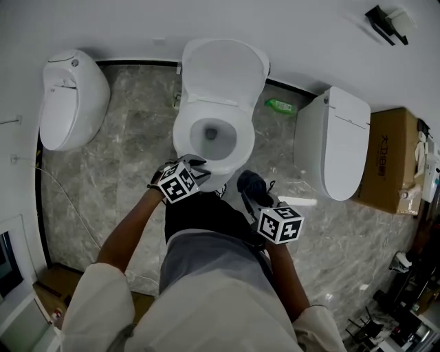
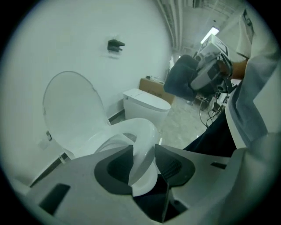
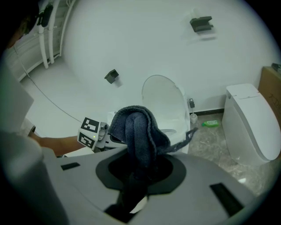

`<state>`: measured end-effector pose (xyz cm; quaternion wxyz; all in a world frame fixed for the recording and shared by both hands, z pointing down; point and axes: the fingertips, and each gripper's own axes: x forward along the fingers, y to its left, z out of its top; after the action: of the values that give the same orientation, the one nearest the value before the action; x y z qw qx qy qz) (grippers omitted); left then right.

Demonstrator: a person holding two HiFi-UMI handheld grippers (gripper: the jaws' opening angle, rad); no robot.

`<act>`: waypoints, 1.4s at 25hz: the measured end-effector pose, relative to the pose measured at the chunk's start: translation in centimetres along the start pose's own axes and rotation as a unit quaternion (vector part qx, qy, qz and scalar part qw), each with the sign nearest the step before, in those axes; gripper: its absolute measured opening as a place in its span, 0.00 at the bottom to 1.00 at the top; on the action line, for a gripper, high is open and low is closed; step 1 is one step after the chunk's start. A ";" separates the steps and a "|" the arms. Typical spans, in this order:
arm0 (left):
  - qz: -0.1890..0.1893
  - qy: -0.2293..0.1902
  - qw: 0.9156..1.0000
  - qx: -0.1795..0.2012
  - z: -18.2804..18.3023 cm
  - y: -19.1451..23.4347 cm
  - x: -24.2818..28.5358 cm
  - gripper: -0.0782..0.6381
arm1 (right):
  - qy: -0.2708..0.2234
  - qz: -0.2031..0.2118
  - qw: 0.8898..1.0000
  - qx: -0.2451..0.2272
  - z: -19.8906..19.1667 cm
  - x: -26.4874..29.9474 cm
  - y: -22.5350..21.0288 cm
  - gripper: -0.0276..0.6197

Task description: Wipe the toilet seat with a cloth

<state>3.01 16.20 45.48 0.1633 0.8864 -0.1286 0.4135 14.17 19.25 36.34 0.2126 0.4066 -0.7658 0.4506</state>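
A white toilet stands in the middle with its lid (image 1: 225,69) raised and its seat (image 1: 184,134) down on the bowl. My left gripper (image 1: 194,167) is at the seat's front edge. In the left gripper view its jaws (image 2: 143,151) stand wide, with the seat's front rim (image 2: 142,132) between the fingers. My right gripper (image 3: 139,176) is shut on a bunched dark blue cloth (image 3: 138,132). It holds the cloth (image 1: 251,189) in the air just right of the bowl's front. The cloth (image 2: 181,79) also shows in the left gripper view at upper right.
A second toilet (image 1: 72,100) stands at the left and a third (image 1: 340,148) at the right, beside a cardboard box (image 1: 393,161). A green bottle (image 1: 280,106) lies on the marble floor by the wall. Black hooks (image 1: 381,20) are on the wall.
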 end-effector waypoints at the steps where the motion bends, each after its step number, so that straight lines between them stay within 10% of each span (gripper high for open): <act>1: -0.003 -0.005 1.000 -0.012 -0.3 -0.1 0.1 0.32 | 0.003 0.001 1.000 0.000 -0.2 0.2 0.0 0.15; 35: -0.064 0.165 0.983 -0.038 -20.0 -5.9 17.3 0.23 | 0.123 -0.005 0.991 0.058 -10.5 10.1 -7.0 0.15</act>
<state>2.16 27.87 69.92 0.2423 0.8053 -0.0584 0.5379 13.55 22.09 52.23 0.2838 0.3635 -0.7043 0.5397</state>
